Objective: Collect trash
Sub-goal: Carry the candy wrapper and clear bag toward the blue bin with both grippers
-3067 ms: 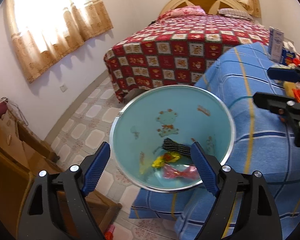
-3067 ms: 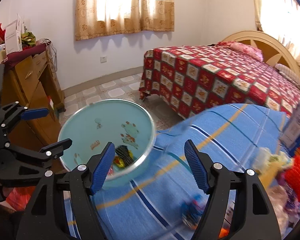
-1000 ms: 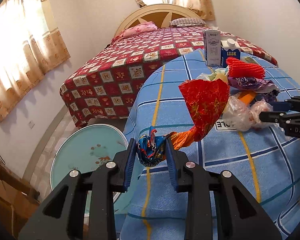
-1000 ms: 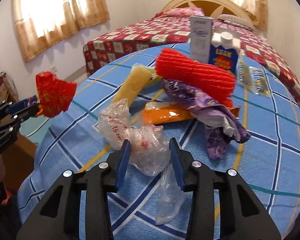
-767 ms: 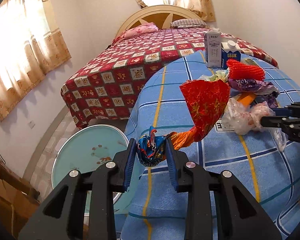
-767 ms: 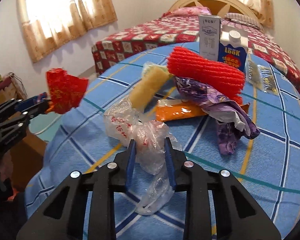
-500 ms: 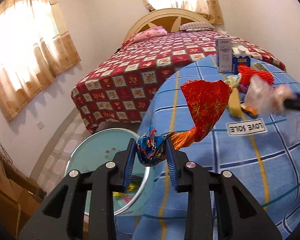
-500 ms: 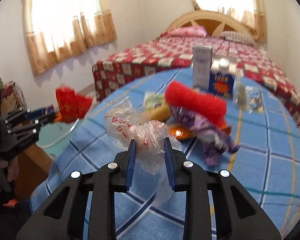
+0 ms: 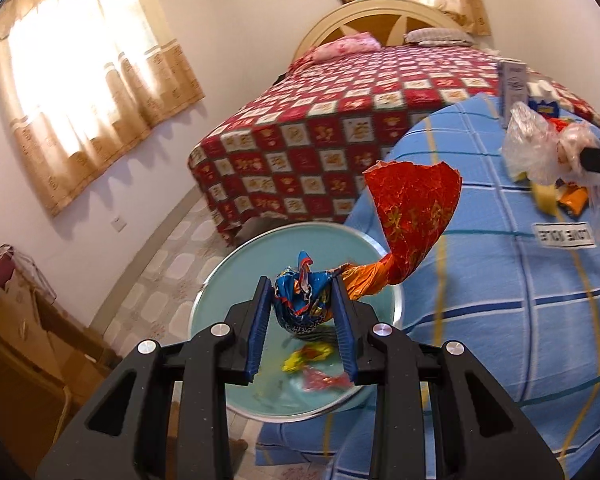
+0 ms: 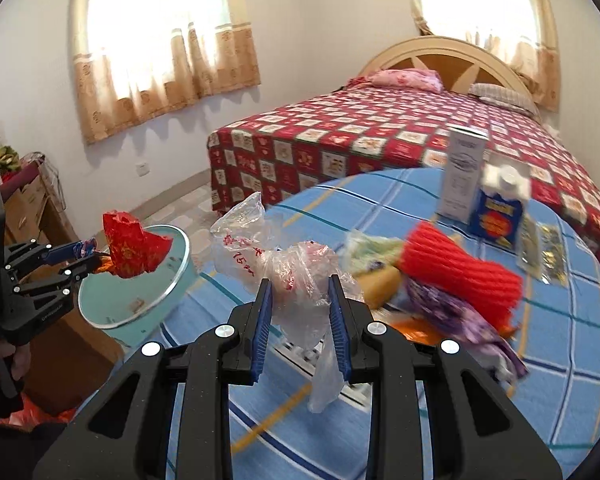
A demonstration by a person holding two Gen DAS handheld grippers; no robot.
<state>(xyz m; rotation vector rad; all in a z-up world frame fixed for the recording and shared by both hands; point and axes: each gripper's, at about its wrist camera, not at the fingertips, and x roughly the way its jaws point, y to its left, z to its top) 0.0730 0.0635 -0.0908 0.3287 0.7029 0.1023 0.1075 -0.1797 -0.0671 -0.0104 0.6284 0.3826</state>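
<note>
Left wrist view: we have the left gripper [image 9: 302,306] clamped on a foil wrapper [image 9: 412,216] above the bin [image 9: 220,292]; right gripper [image 10: 299,312] grips a clear plastic bag [image 10: 284,264] over the table. Next we release both into the bin.

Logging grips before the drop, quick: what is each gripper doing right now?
Left gripper: closed on a crumpled foil wrapper, over the bin.
Right gripper: just closed on a clear plastic bag.

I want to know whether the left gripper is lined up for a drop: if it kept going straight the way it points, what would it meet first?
Probably the open teal bin, though depth is unclear.
</note>
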